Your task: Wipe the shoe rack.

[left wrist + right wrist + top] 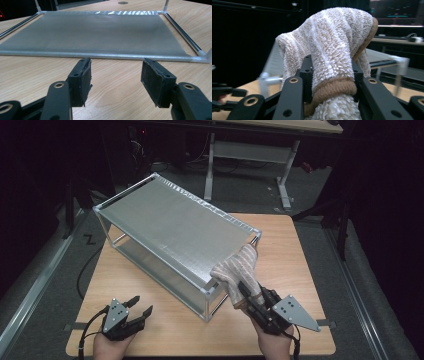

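Sock (329, 47) brown cuff visible between right tool (332, 75) pads.

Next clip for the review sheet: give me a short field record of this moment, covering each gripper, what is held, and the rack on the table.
left gripper: open, nothing between the pads, low over the wooden table
right gripper: shut on the towel
towel: white fuzzy cloth with a brown hem, bunched and draped over the jaws, raised by the rack's near right corner
rack: grey two-tier frame with mesh shelves, standing askew on the table
lower shelf: lies ahead of the left gripper, bare
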`<state>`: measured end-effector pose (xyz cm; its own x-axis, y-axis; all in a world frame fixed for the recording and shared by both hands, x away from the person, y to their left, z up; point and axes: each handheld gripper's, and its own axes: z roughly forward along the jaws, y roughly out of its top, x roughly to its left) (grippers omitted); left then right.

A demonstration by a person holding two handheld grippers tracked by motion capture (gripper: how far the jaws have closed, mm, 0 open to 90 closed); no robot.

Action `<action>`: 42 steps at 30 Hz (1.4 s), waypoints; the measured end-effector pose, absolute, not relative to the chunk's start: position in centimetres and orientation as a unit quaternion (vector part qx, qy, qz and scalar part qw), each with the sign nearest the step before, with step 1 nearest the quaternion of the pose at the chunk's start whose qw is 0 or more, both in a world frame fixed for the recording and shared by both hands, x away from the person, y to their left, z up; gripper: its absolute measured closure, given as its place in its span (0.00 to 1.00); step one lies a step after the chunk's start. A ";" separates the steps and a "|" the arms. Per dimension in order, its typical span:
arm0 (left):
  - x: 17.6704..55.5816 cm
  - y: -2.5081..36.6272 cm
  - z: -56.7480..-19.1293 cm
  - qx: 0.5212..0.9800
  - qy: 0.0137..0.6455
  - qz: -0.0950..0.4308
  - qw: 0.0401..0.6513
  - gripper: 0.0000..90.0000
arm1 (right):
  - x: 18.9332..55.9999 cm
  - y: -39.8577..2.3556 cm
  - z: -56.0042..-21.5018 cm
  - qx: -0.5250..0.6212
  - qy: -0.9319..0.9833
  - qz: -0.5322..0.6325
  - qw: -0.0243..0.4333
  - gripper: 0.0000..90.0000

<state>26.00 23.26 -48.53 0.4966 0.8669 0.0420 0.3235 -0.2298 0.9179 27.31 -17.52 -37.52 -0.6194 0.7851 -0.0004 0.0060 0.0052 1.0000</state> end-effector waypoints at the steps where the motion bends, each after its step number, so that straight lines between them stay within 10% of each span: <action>1: 26.0 23.3 -48.5 0.728 0.409 0.291 0.467 0.46 | 27.3 -17.1 -37.6 0.304 0.643 0.632 0.307 0.74; 29: 25.9 23.6 -48.4 0.720 0.413 0.293 0.473 0.45 | 37.8 -21.2 -38.6 0.431 0.621 0.546 0.362 0.74; 42: 25.9 23.4 -48.4 0.721 0.411 0.293 0.475 0.45 | 32.7 -18.1 -38.7 0.354 0.654 0.588 0.318 0.74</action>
